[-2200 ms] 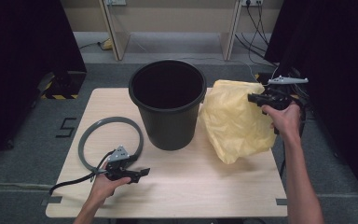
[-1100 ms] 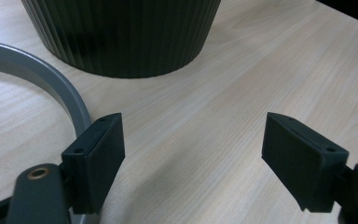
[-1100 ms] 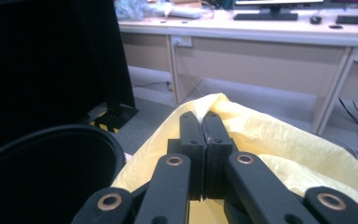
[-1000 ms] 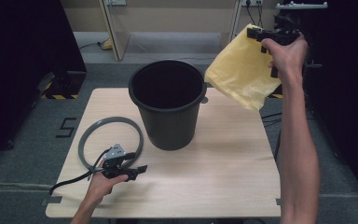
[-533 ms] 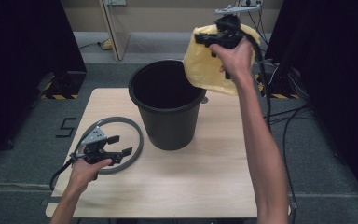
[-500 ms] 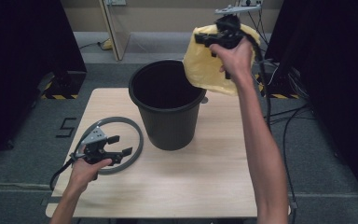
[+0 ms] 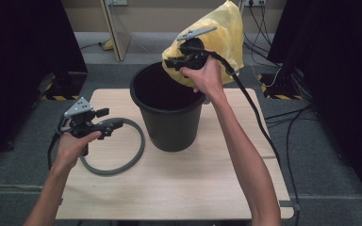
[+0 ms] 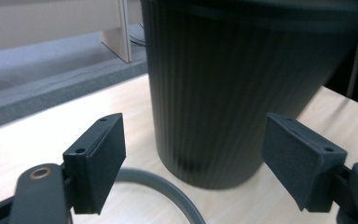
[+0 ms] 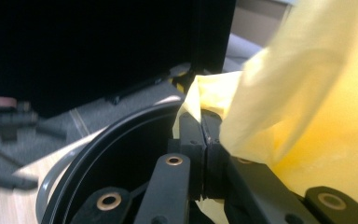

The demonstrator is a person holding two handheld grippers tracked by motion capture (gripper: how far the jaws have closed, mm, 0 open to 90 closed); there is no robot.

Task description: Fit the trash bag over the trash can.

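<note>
Yellow bag (image 7: 219,35), thin, limp and slippery, hangs upper centre above the bucket (image 7: 169,110), best pinched at its edge, where the right gripper (image 7: 176,62) clamps it; left gripper (image 7: 115,125) gapes empty.

Left gripper (image 7: 104,125) agape, right gripper (image 7: 169,62) seemingly clamped

Hand-held gripper (image 9: 199,140) pinches the yellow bag (image 9: 307,116) — just above the black bin's rim (image 9: 121,126).
</note>
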